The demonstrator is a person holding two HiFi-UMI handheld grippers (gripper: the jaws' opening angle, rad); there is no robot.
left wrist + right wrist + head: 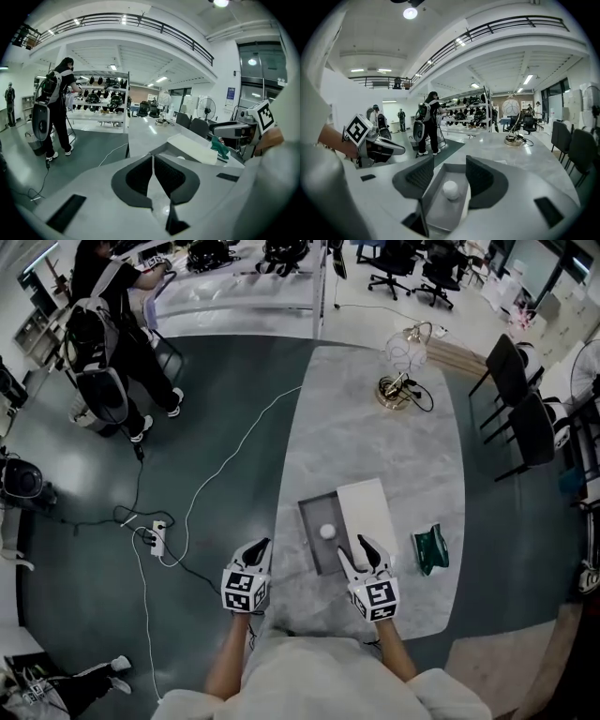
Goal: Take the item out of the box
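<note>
So, right hand-held gripper [359, 549] hovers at near end of open grey box [443, 213], jaws wide apart, gripping nothing. White ball [451, 190] sits inside box, straight ahead between those jaws, untouched. White lid [367, 510] lies along box's right side, just ahead of that gripper. Left hand-held gripper [153, 176] pretty much closed, empty, near left edge of bench [375, 437], box ahead to its right. Green thing [431, 549] lies right of right gripper, apart from box.
</note>
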